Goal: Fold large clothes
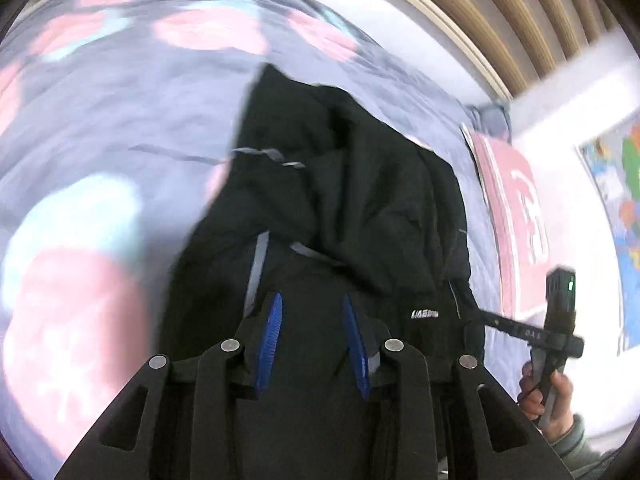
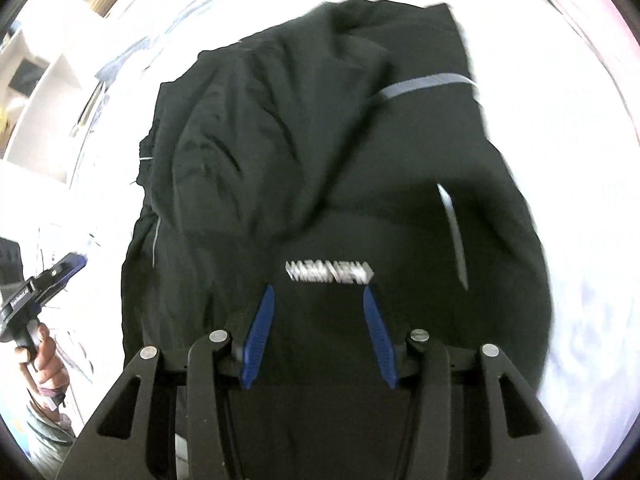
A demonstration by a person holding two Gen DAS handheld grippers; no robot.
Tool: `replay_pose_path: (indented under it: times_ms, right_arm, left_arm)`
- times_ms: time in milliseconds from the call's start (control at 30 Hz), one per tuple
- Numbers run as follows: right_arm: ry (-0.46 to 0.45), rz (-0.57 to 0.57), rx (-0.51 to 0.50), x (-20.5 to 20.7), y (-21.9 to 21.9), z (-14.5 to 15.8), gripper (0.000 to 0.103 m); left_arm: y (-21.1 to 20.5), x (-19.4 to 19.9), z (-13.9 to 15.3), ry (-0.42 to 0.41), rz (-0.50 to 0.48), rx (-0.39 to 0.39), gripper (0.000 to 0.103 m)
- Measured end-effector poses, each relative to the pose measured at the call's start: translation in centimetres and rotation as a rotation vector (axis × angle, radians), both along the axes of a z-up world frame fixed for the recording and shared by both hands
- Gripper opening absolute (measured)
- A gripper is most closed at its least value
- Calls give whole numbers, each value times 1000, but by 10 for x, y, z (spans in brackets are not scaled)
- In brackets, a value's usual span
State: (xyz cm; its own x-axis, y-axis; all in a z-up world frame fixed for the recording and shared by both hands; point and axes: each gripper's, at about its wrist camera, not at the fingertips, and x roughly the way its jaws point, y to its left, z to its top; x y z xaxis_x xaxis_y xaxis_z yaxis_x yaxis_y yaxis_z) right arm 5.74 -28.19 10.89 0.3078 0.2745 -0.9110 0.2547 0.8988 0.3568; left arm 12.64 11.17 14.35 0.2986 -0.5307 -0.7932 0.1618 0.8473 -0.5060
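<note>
- Your black jacket (image 1: 352, 200) lies crumpled on the bed, folded over itself in thick creases, with grey strips across it and a white logo (image 2: 329, 272) near its lower part.
- It rests on a pale blue bedspread (image 1: 120, 120) printed with blurred pink and light blue shapes; in the right wrist view the bedding is washed out to white.
- Beyond the bed you can see a pink cushion (image 1: 516, 216), a slatted wooden panel (image 1: 520, 12) and a coloured poster (image 1: 624, 184) on the wall.
- Your left claw (image 1: 312, 332) points down over the jacket, its blue fingers (image 1: 270, 336) partly apart with nothing gripped between them.
- Your right claw (image 2: 320, 336) hangs over the logo the same way, jaws partly apart and empty.
- Your right hand (image 1: 548, 400) shows at the left view's edge, and your left hand (image 2: 44, 356) at the right view's edge, each wrapped round its handle.
</note>
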Motion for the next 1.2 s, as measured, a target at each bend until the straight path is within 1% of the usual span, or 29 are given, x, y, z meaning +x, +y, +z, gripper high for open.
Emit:
replay_pose_path:
  times_ms: [33,67,100,133,167,200,300,333,467,600,700,800,867,900,967,1000,1067,1100,1200]
  right_arm:
    - [8,-15,-7,-12,-4,-3,52]
    - [18,-35,-15,-24,-10,-3,54]
    - [28,-59,-18,-39,-18,-4,58]
    - [36,-81,-17,-47,-23,-5,58]
    - [45,-102,-15,-57,-28,-6,58]
    - [58,-126,-8,-69,-34,-7,58]
    - [85,-173,-9,-97,-53,-12,58]
    - [98,-188,-16,-106,-57,-15,58]
    - [144,-241,-12,-138,-72,-27,58]
    - [186,-260,-39,-161,-75,-36,58]
    - [197,-266,-46,-175,-76,-39,58]
    - [223,-271,-80,-189,-78,-43,58]
    - [237,-286,-74,-196,-83,-48,58]
    - [243,-296,-67,-200,-85,-50,58]
    - [248,-301,-58,-206,-90,-53,58]
    - [250,-300,-54,-208,-90,-54,58]
    - [258,-298,-38,-212,-87,-60,58]
    - [264,-299,-32,-212,-86,-64,58]
    - [278,-308,-20,-212,-81,-76,58]
  left_arm:
    - [17,-7,2,5,27,-4,46]
    - [31,-17,2,13,64,-9,53]
    - [40,-27,0,25,95,-11,64]
    - [55,-32,-4,53,134,-10,66]
    - [70,-40,-9,89,165,-14,66]
    - [86,-49,-15,125,197,-35,66]
    - [108,-73,-37,182,231,-64,66]
    - [99,-81,-47,204,233,-66,66]
    - [100,-106,-85,295,214,-31,66]
    - [95,-125,-117,384,181,-44,66]
    - [89,-132,-135,442,164,8,66]
    - [84,-135,-136,427,151,17,65]
    - [75,-135,-129,398,113,-46,60]
    - [68,-135,-122,381,81,-81,60]
    - [60,-133,-109,337,31,-117,60]
    - [56,-132,-103,322,12,-151,60]
    - [52,-127,-103,329,13,-193,60]
    - [51,-124,-108,347,19,-191,60]
    - [51,-118,-126,400,44,-148,60]
